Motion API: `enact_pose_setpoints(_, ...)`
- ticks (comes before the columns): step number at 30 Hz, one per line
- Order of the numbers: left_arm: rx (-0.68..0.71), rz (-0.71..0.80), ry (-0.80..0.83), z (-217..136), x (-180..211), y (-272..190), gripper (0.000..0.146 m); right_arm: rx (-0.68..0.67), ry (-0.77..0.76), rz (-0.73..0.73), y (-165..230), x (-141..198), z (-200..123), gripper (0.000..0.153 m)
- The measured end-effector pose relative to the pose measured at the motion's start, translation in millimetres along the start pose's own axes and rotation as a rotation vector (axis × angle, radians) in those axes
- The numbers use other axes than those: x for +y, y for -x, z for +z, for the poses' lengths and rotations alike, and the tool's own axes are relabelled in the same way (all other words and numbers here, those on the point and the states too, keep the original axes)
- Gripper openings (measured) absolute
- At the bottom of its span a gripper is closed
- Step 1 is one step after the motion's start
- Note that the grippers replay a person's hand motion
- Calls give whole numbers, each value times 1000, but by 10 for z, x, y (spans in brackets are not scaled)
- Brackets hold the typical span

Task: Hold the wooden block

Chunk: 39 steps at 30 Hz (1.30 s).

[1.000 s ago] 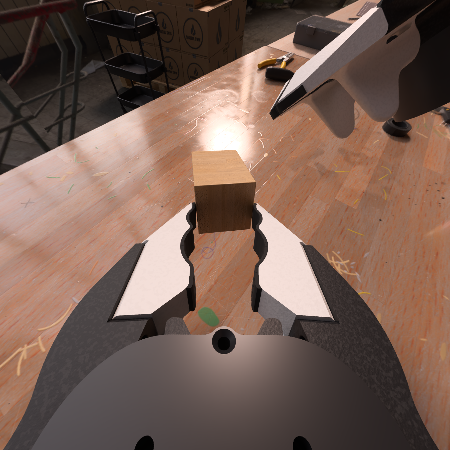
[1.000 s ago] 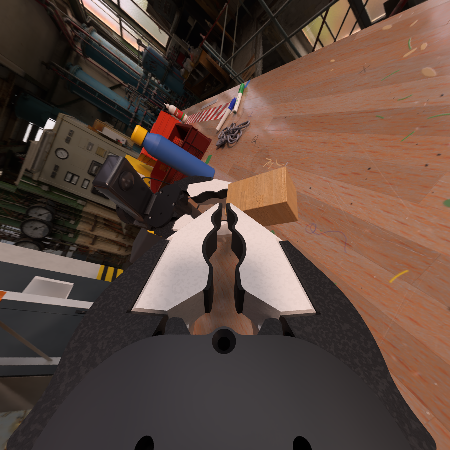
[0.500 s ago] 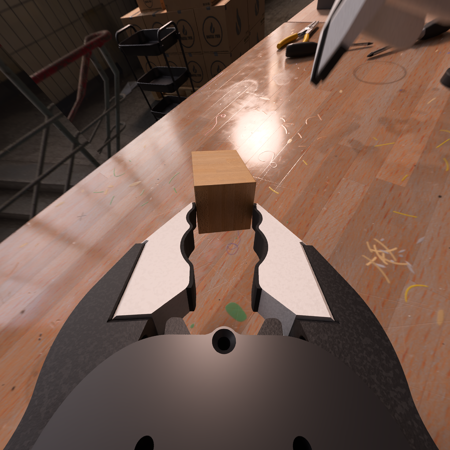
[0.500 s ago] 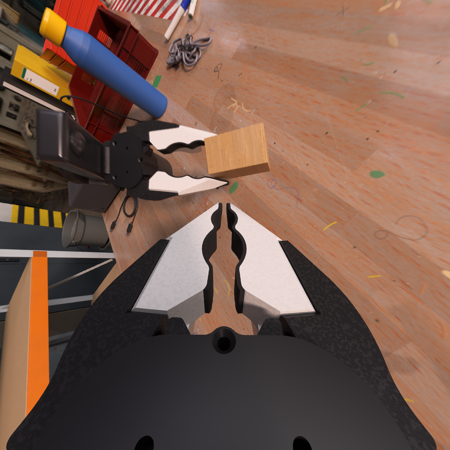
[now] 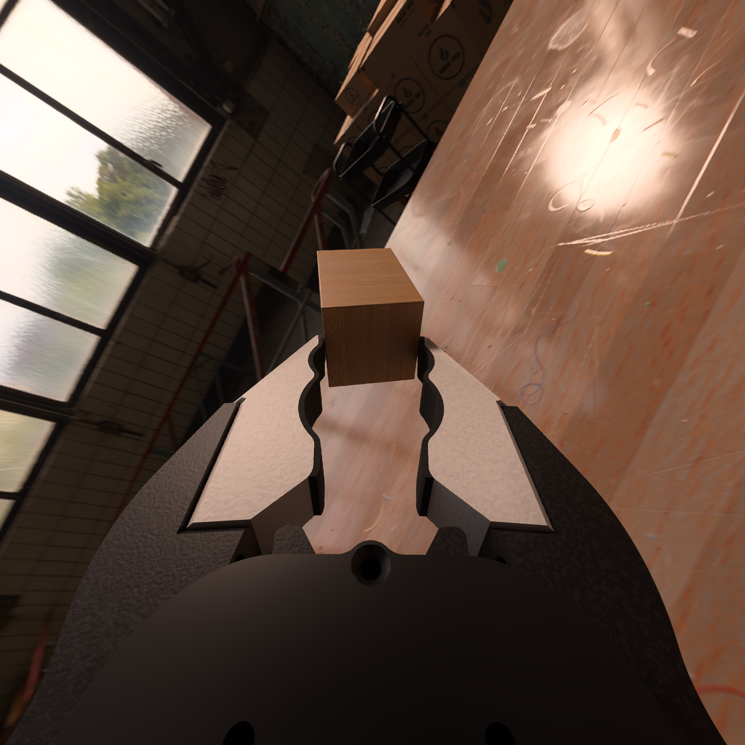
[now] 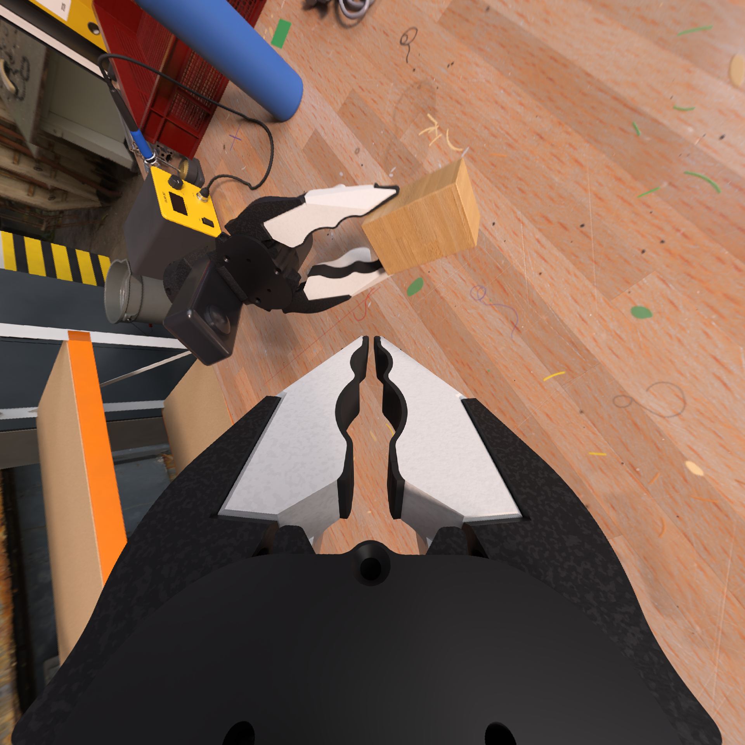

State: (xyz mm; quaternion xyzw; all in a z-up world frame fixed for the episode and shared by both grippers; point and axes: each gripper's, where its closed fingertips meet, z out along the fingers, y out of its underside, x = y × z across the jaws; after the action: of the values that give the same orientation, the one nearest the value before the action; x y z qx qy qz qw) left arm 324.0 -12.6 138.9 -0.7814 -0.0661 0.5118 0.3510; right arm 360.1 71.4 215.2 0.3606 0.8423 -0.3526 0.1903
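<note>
The wooden block (image 5: 371, 318) is a light brown rectangular block, held between the tips of my left gripper (image 5: 371, 346), which is shut on its sides and carries it above the workbench. The left wrist view is rolled, so the bench runs up the right side. In the right wrist view the same block (image 6: 423, 221) shows in the left gripper (image 6: 379, 229), clear of the bench top. My right gripper (image 6: 370, 340) is shut and empty, below the block in that view and apart from it.
A wooden workbench (image 6: 584, 201) with shavings and pen marks lies under both grippers. A blue cylinder (image 6: 242, 52), a red crate (image 6: 161, 92), a yellow-faced device with a cable (image 6: 181, 201) and a grey cup (image 6: 125, 298) stand near the bench edge. Black cart and boxes (image 5: 387, 133) stand beyond.
My left gripper has rolled and tilted with the block still in it, so windows and wall now fill its left side. My right gripper has drawn back from the block and stayed shut.
</note>
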Motion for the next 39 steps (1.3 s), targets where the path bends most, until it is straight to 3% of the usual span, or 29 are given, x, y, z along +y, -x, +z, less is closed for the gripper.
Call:
enact_pose_setpoints(11, -111, 214, 10, 42, 64, 110, 46, 28, 70, 29, -78, 130, 98, 2)
enact_pose_setpoints(21, -115, 267, -28, -3, -34, 42, 46, 60, 123, 4, -71, 176, 163, 2)
enact_pose_setpoints(27, -105, 317, -45, -34, -68, -45, 46, 140, 261, -73, -79, 283, 241, 2)
enact_pose_setpoints(34, -97, 305, -35, -54, -73, -97, 46, 173, 307, -97, -81, 312, 285, 3)
enact_pose_setpoints(39, -15, 136, -11, -26, -57, -190, 46, 205, 265, -160, -106, 260, 255, 3)
